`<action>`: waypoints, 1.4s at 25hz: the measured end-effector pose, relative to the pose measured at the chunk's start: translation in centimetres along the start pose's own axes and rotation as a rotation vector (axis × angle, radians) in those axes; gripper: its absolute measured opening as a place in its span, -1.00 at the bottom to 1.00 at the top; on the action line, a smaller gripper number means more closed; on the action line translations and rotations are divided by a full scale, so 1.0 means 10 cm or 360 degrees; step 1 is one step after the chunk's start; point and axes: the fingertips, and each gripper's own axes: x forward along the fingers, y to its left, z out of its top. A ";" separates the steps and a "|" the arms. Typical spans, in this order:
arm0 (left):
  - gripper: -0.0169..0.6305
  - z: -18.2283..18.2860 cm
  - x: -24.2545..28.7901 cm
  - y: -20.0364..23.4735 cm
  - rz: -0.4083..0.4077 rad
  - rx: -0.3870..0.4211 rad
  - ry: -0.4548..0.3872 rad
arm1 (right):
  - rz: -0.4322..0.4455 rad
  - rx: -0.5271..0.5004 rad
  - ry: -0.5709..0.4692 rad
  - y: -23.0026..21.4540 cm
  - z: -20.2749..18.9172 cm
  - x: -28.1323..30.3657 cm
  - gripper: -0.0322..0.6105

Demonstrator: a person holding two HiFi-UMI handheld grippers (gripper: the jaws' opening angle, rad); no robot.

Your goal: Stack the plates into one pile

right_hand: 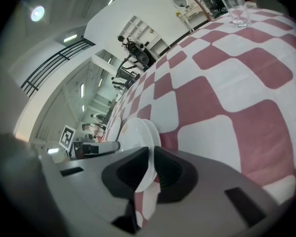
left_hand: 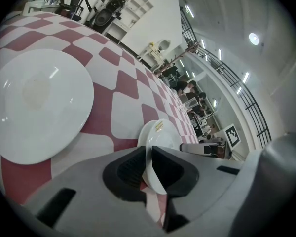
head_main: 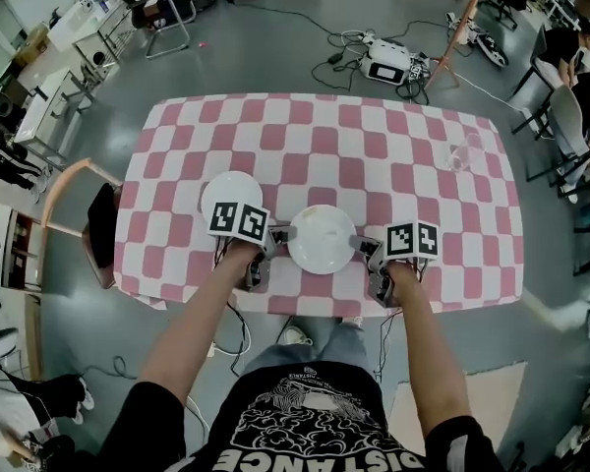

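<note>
**Both grippers clamped on one white plate**

The left gripper [left_hand: 150, 166] has its dark jaws drawn in on the thin rim of the held plate [head_main: 322, 238], pads pressing it from both faces. The right gripper [right_hand: 150, 169] is closed the same way on the opposite rim. In the head view the plate sits between them, left gripper on its left edge and right gripper on its right edge. It lies near the front edge of the table [head_main: 472, 264], about midway along it. The pictures do not show whether its underside touches the cloth.

The plate is round, glossy white and shallow, with a broad rim and a faintly cream well. The left gripper view shows a small yellowish mark near its far rim.

The second plate [left_hand: 37, 105] lies flat on the pink-and-white checked cloth, just to the left of the held one and a little further from the person. It is the same white, and its well shows only plain glaze. In the head view the left gripper's marker cube covers part of it.

A clear glass [right_hand: 234, 4] stands upright well apart, toward the far right of the table.

Counted: two plates, one glass, two grippers.
</note>
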 end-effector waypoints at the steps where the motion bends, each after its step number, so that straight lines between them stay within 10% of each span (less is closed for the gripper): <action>1: -0.81 0.01 0.00 0.00 -0.0003 0.0002 -0.0005 | -0.0003 0.0004 -0.0013 0.00 0.01 0.00 -0.78; 35: -0.35 0.07 -0.08 -0.10 0.0072 0.0195 -0.0076 | -0.0066 -0.0149 -0.0203 0.11 0.16 -0.23 -0.50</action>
